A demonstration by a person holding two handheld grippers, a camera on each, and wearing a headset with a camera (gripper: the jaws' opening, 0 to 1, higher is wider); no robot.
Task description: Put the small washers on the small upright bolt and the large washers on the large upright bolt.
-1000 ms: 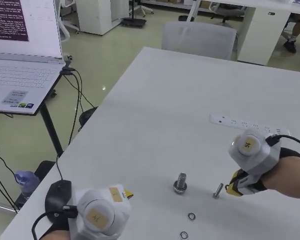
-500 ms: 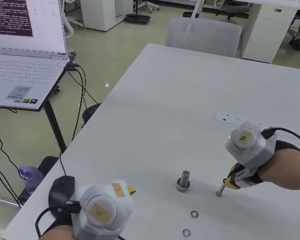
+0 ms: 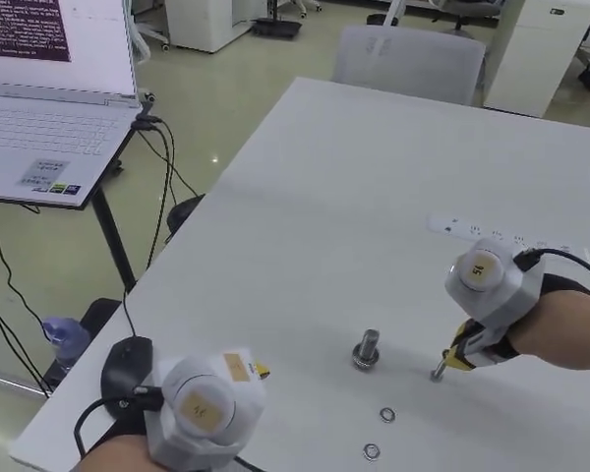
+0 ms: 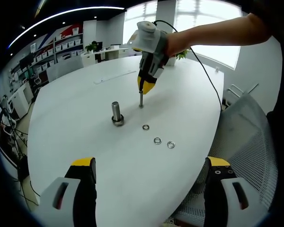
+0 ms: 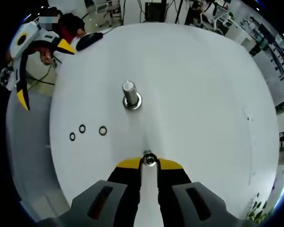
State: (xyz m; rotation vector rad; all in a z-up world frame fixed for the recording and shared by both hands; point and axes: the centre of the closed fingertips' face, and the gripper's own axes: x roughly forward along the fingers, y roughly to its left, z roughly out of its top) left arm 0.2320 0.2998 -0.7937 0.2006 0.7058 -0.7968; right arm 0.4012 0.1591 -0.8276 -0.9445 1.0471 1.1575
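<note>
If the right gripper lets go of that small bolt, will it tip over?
Probably tippy: the small bolt is thin and tall on a smooth table. It looks like shiny metal, so likely stiff, perhaps slippery.

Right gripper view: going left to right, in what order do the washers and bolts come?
first washer → second washer → third washer → large bolt → small bolt, which sits between the jaw tips of the right gripper.
</note>
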